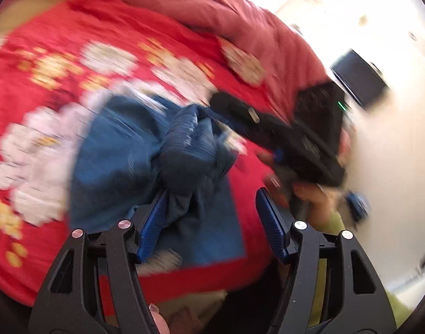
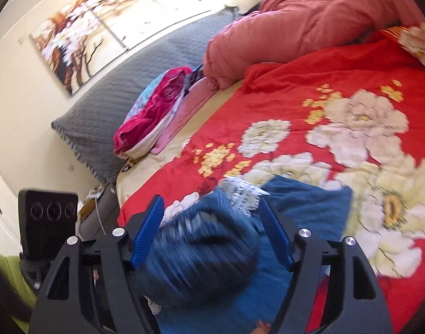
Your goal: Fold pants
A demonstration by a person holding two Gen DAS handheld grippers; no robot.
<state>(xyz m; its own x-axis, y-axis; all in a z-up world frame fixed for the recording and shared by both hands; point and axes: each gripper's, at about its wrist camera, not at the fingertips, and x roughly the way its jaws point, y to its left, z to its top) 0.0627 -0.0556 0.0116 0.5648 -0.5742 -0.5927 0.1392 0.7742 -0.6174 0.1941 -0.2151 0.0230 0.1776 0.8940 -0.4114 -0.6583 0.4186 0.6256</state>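
Pants (image 1: 145,150) lie bunched on the red bedspread (image 1: 59,64), blue, soft, limp, light; a judgement: they will sag and slide unless pinched at a hem or waistband edge. Left gripper (image 1: 212,222) jaws apart, cloth loose between. Right gripper (image 2: 209,233) jaws apart over a blurred fold, no pinch visible.

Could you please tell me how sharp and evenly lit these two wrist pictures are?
Left wrist view: heavy motion blur smears the blue pants and the red bedspread, and the room at upper right is blown out white. Right wrist view: the bunched pants are streaked, the grey pillow stays fairly crisp; both bend at the edges.
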